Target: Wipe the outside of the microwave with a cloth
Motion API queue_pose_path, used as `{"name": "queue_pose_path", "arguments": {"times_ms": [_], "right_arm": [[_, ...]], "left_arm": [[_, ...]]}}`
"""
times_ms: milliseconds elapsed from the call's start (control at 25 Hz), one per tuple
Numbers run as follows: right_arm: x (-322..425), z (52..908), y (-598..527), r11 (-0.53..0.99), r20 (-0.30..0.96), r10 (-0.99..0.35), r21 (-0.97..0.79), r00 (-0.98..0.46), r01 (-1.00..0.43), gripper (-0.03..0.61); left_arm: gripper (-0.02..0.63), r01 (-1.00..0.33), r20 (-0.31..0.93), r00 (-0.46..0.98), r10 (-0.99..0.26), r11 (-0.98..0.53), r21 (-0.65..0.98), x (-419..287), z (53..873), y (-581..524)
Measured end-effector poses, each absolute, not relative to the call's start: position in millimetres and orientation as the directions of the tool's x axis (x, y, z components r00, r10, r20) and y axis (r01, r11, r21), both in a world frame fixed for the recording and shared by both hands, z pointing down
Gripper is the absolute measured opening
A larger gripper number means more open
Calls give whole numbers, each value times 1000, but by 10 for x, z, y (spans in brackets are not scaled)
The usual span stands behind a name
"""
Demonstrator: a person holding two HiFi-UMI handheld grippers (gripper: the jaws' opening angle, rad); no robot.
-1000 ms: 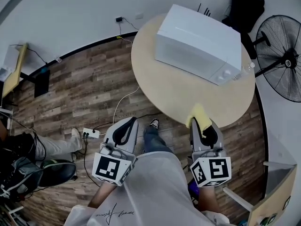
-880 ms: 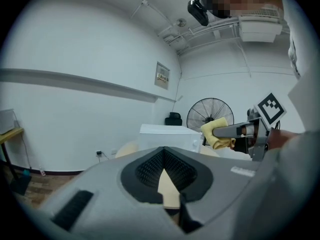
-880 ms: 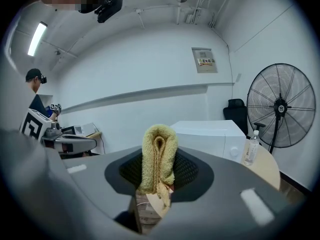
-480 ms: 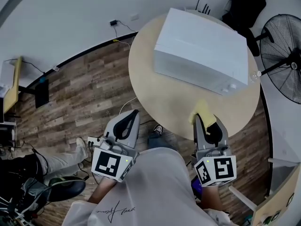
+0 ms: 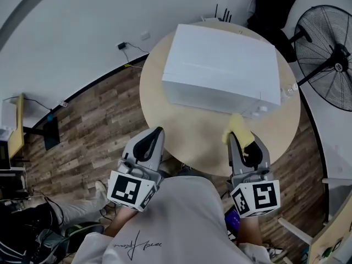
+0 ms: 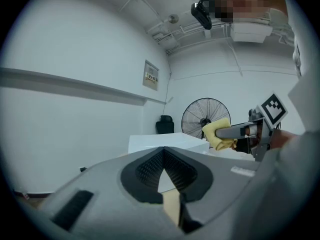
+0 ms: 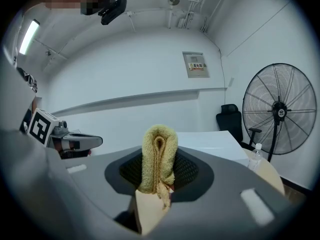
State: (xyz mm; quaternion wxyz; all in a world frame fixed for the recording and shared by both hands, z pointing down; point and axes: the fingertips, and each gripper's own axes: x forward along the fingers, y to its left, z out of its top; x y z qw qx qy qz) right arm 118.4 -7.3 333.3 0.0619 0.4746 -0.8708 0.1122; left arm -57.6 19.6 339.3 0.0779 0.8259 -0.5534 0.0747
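A white microwave (image 5: 220, 67) stands on a round beige table (image 5: 153, 106), its front side facing me. My right gripper (image 5: 237, 139) is shut on a folded yellow cloth (image 5: 236, 126), which it holds over the table a little short of the microwave's front right corner. In the right gripper view the cloth (image 7: 159, 154) stands upright between the jaws, with the microwave (image 7: 210, 140) behind it. My left gripper (image 5: 156, 132) hangs at the table's near left edge, shut with nothing in it. The left gripper view shows the microwave (image 6: 165, 141) and the cloth (image 6: 218, 133) ahead.
A large standing fan (image 5: 324, 34) is at the right, and a black chair (image 5: 269, 4) sits behind the table. A clear water bottle (image 5: 289, 91) stands by the microwave's right end. Cables and a power strip lie on the wooden floor at the left.
I have moved closer to the table. Both grippers now reach over its near edge, and the cloth is nearer the microwave's front. Neither gripper's state has changed.
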Motion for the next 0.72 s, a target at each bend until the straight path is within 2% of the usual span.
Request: {"name": "queue_pose_path", "arguments": {"times_ms": [240,520,720], "right_arm": [[1452,3365,-326,507,263,-817,-94,-513,-857,121],[1498,3401,-582,474,271,-836,-82,-477,-877,123],[1671,3400,-915,427,291,-866,4,-407,-904,124]], "left_arm": [[-8,-908,228,412,-882,-418,23,-331,3345,67],[-8,-911,210,409,-888,-412,33,-373,3298,-84],[-8,-908,209,417,-885,-417,45,-438,3347,-180]]}}
